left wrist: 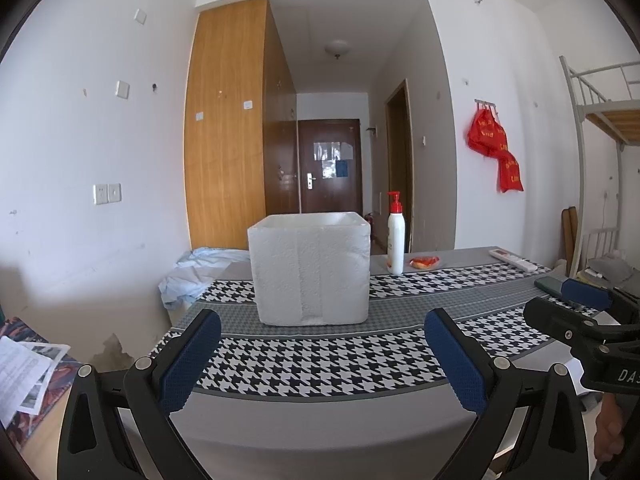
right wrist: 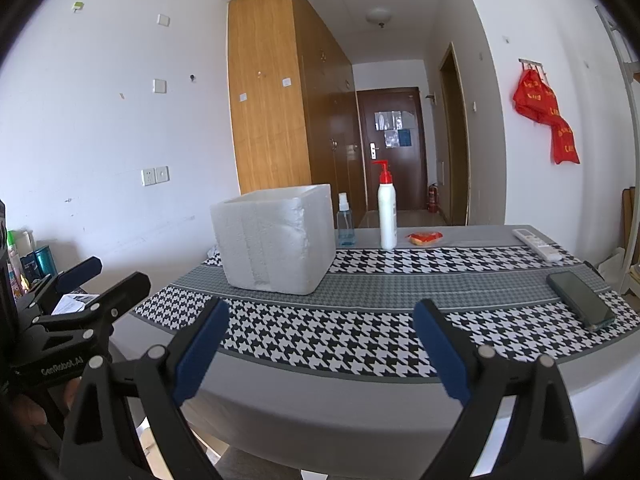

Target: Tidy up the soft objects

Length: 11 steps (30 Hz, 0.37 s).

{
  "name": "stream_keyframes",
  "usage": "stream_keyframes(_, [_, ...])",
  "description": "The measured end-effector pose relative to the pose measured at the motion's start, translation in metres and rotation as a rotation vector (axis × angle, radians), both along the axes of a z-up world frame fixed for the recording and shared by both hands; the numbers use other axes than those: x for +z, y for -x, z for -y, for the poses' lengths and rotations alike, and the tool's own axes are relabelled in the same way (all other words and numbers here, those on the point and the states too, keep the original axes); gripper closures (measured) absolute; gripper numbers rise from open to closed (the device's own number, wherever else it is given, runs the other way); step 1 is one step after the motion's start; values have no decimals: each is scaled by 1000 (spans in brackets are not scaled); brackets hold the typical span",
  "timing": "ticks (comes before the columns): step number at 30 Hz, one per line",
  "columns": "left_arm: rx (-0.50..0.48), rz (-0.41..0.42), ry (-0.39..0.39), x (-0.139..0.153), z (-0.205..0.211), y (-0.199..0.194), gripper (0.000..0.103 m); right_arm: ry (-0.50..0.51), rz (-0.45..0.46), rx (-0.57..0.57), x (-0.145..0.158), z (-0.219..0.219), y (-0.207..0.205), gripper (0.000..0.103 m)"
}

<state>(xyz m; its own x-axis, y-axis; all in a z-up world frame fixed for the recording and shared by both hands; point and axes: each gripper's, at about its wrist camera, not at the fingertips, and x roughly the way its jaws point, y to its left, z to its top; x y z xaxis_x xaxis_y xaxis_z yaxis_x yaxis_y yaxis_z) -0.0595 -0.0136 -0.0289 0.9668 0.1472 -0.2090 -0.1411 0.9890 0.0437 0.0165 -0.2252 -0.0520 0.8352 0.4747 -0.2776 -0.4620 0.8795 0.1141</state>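
While both the left gripper and right gripper hover spread and empty, nothing is grasped; next comes reaching the crumpled blue cloth beside the foam box.

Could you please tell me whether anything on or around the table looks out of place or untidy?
A crumpled pale blue cloth lies bunched at the table's far left corner, behind the white foam box, partly hanging over the edge. Everything else stands upright and tidy.
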Motion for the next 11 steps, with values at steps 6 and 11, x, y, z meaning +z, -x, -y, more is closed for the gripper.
stream_keyframes(6, [-2,-3,-2,-1,1,-1,1,-3,-4,1,0,1,0,7])
stream_keyframes(11, [-7,-2,-6,-1,1,0,1,-2,-5,3,0,1,-1,7])
